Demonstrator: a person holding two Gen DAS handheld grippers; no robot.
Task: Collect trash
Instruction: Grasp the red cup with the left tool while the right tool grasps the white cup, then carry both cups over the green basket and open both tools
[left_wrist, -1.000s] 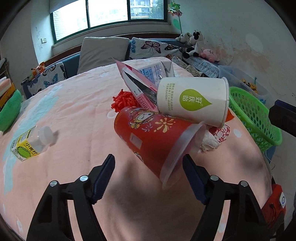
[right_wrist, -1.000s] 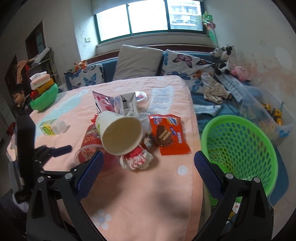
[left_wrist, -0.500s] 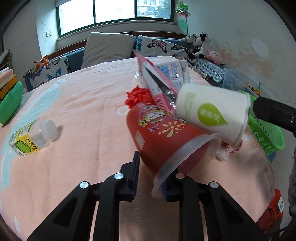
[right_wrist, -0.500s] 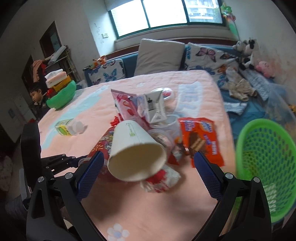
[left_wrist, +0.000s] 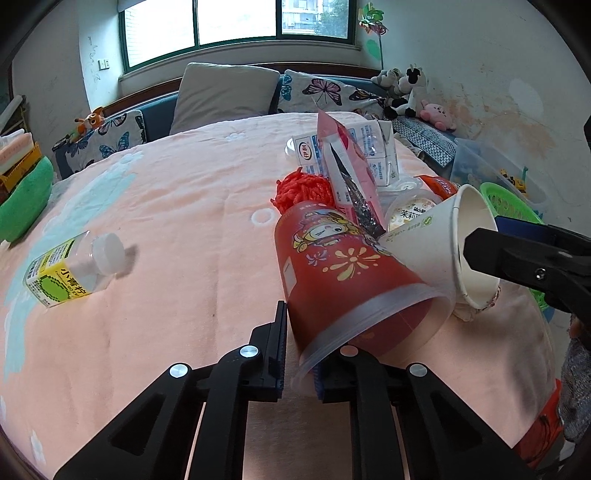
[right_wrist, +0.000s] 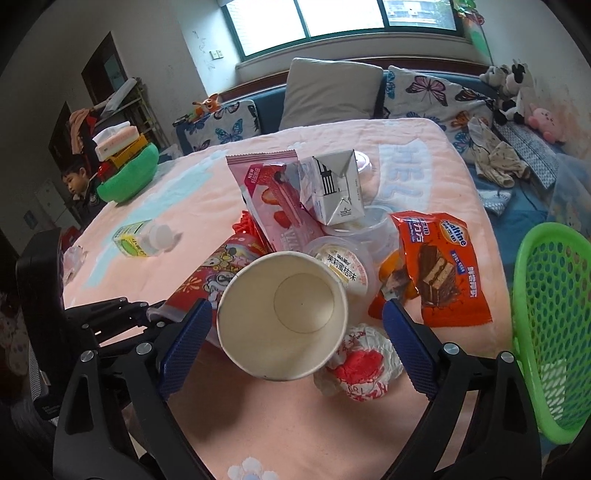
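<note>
A pile of trash lies on the pink bed cover. My left gripper (left_wrist: 300, 356) is shut on the rim of a red plastic cup (left_wrist: 343, 273) lying on its side. A white paper cup (left_wrist: 439, 243) rests on the red cup, mouth toward my right gripper. My right gripper (right_wrist: 295, 336) is open, its blue pads either side of the white paper cup (right_wrist: 282, 314). The red cup (right_wrist: 210, 275) lies behind its left pad. A pink wrapper (right_wrist: 275, 201), a milk carton (right_wrist: 334, 190), a dessert tub (right_wrist: 345, 267), an orange snack bag (right_wrist: 439, 269) and a crumpled wrapper (right_wrist: 360, 363) lie around.
A green mesh basket (right_wrist: 554, 332) stands off the bed's right edge. A small bottle with a yellow-green label (left_wrist: 70, 269) lies alone at the left. A child (right_wrist: 79, 186) sits beyond the far left edge. Pillows and plush toys line the back.
My left gripper closed on the red cup's rim and tilted it. My right gripper moved in toward the white paper cup, which turned its mouth toward it.
</note>
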